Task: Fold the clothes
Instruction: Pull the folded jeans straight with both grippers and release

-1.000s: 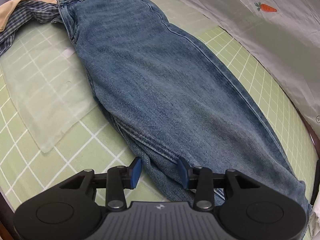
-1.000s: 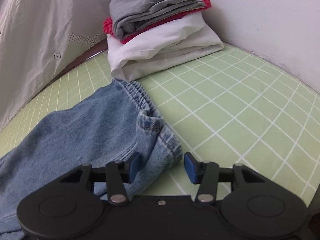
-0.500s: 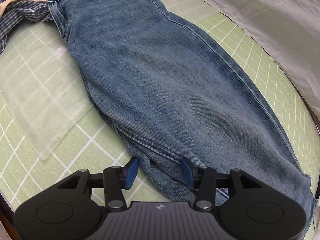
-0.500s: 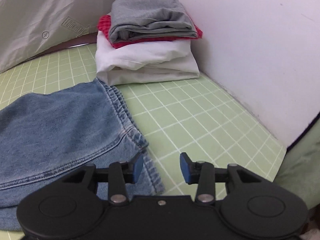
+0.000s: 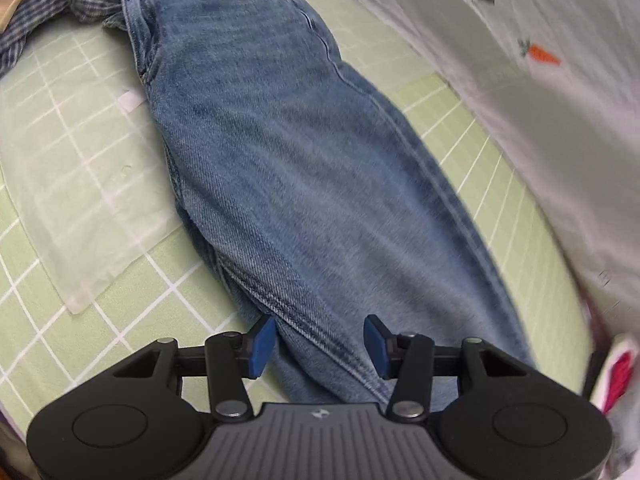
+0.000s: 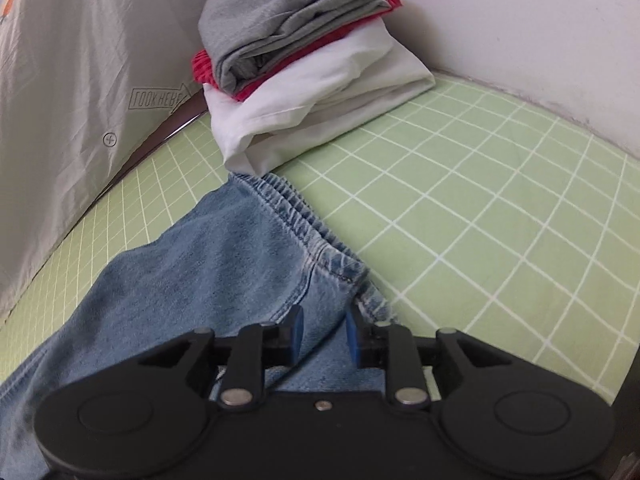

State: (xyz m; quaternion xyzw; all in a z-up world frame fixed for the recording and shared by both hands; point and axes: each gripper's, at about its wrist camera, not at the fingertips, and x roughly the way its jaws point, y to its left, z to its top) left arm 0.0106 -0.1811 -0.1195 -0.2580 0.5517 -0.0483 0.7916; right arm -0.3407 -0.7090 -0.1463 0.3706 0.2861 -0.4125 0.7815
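Note:
Blue jeans (image 5: 304, 168) lie folded lengthwise on the green checked mat, waistband at the far end. My left gripper (image 5: 320, 344) is open, its blue pads astride the lower leg's side seam, just above the cloth. In the right wrist view the jeans' hem end (image 6: 296, 216) lies in front of me. My right gripper (image 6: 323, 334) has its jaws partly closed around the hem corner (image 6: 352, 276); the denim sits between the pads.
A stack of folded clothes, grey (image 6: 288, 20), red and white (image 6: 320, 112), sits against the wall beyond the hem. A plaid shirt (image 5: 48, 12) lies by the waistband. A translucent sheet (image 5: 80, 184) lies left of the jeans. A white carrot-print cloth (image 5: 520, 80) borders the mat.
My right gripper moved over the hem corner and its jaws narrowed onto the denim. My left gripper shifted along the leg and stayed open.

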